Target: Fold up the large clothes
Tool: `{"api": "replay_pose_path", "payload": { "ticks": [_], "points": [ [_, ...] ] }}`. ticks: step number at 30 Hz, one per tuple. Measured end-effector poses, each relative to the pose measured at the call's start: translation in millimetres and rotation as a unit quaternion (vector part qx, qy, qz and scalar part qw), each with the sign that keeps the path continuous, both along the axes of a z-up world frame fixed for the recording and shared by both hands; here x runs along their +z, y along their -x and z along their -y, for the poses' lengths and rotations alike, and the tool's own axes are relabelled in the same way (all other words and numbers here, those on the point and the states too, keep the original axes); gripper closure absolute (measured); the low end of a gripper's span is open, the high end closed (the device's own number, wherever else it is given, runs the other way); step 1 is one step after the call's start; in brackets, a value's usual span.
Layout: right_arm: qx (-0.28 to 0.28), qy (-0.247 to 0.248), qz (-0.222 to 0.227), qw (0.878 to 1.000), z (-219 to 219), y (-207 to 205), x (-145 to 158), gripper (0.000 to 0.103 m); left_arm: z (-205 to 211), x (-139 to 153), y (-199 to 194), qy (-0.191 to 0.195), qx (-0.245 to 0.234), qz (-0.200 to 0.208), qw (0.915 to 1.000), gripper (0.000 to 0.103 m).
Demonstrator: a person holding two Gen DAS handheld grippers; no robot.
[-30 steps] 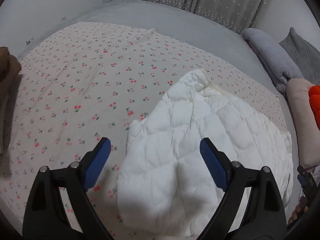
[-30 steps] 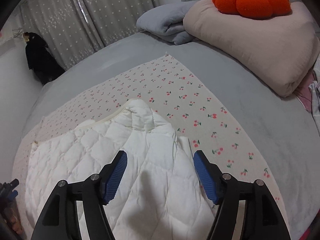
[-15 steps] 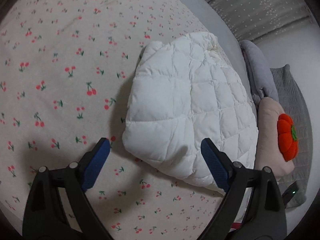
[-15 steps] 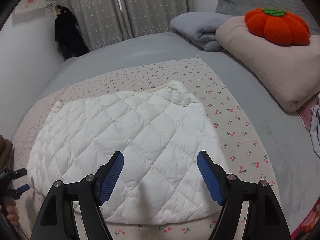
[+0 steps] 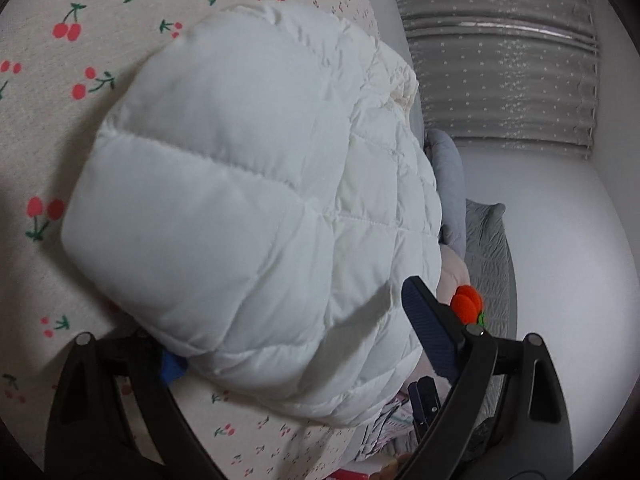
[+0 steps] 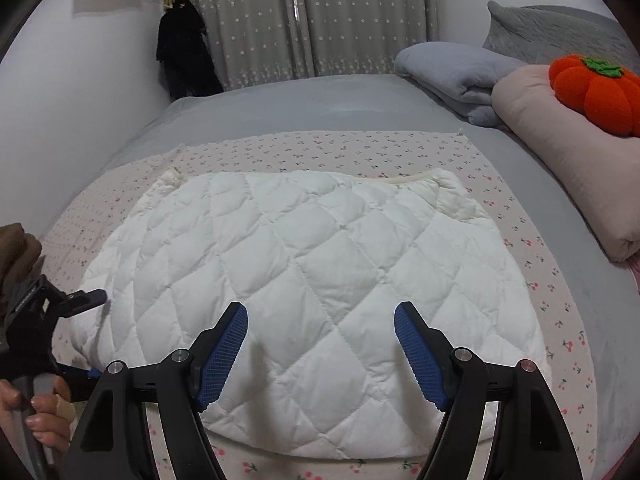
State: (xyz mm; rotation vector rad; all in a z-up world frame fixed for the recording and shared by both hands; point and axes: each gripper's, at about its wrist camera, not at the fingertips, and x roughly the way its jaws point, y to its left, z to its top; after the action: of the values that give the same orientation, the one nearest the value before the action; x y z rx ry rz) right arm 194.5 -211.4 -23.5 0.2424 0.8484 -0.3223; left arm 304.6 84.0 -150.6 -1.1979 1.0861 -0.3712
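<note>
The bed [image 6: 320,108] has a grey cover, and a cherry-print sheet [image 6: 520,208] is spread over most of it. On the sheet lies the jacket [image 6: 304,280], white and quilted in diamonds, folded into a broad flat pad with its cream-edged hem toward the curtain [image 6: 304,16]. No label or writing on it can be read.

At the head of the bed a pink quilt [image 6: 568,168] carries an orange pumpkin cushion [image 6: 596,92]; a folded grey blanket [image 6: 460,76] sits just beside it, with a grey pillow [image 6: 560,28] behind. A black garment [image 6: 184,48] hangs by the wall.

The right gripper [image 6: 320,352] hovers over the jacket's near edge, jaws spread wide, holding nothing.

The left gripper [image 5: 296,348] is at the jacket's left end, angled in low. Its jaws stand apart around the puffy edge: the right finger [image 5: 428,336] lies on top, while the left one is tucked beneath, only a bit of blue pad [image 5: 173,366] showing. In the right wrist view a hand [image 6: 36,412] grips its handle.
</note>
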Motion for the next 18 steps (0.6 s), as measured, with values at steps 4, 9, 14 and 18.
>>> {"api": "replay_pose_path", "payload": {
  "ticks": [4, 9, 14, 18],
  "points": [
    [0.013, -0.010, 0.024, 1.000, -15.6, -13.8, -0.4, 0.025, 1.9, 1.7, -0.9, 0.003, 0.046, 0.025, 0.9986, 0.011],
    [0.012, -0.032, 0.051, 0.998, -27.5, -30.3, -5.1, 0.025, 0.4, 0.7, -0.7, -0.024, 0.108, 0.033, 0.9933, 0.042],
    [-0.006, -0.065, 0.063, 0.996, -29.9, -42.0, -10.2, 0.045, -2.5, 5.0, -1.6, -0.038, 0.118, 0.041, 0.9914, 0.071],
    [-0.017, -0.091, 0.067, 0.993, -29.2, -45.9, -12.5, 0.061, -9.8, 25.9, -2.2, -0.084, 0.096, 0.081, 0.9885, 0.079]
  ]
}}
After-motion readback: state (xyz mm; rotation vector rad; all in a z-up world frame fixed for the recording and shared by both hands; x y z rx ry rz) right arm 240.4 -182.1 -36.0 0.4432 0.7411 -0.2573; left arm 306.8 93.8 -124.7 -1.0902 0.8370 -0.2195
